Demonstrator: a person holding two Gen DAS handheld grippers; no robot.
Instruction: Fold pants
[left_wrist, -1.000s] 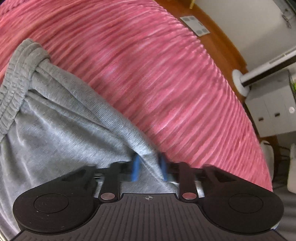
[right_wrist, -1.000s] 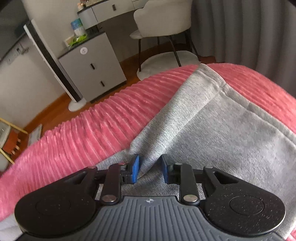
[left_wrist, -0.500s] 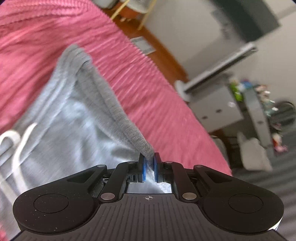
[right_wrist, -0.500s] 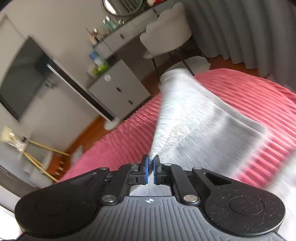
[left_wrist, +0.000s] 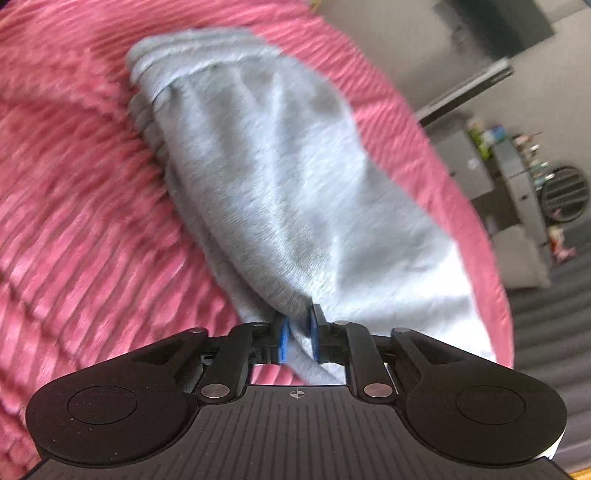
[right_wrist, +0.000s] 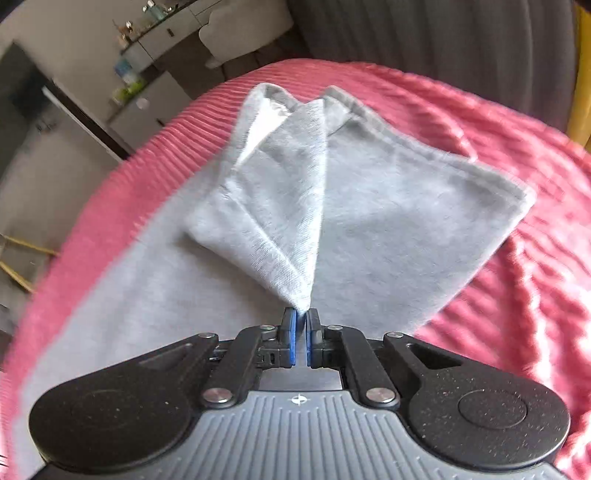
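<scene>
The grey pants (left_wrist: 280, 192) lie on a pink ribbed bedspread (left_wrist: 81, 206). My left gripper (left_wrist: 297, 328) is shut on a bunched fold of the grey fabric, which stretches away from the blue pads to the waistband end at the upper left. My right gripper (right_wrist: 302, 325) is shut on a corner of the pants (right_wrist: 295, 206), lifted into a taut triangular flap over the flat leg part beneath. The hem edge lies at the far right of that view.
The pink bedspread (right_wrist: 517, 288) covers the bed all around the pants. Beyond the bed edge stand grey drawer cabinets (right_wrist: 147, 107), a white chair (right_wrist: 236, 33), a wall TV (left_wrist: 517, 22) and dark curtains (right_wrist: 443, 37).
Both grippers closed on the grey fabric from open a second ago, then lifted and pulled it back over the pants. Both views swung and the fabric now hangs taut from each.
</scene>
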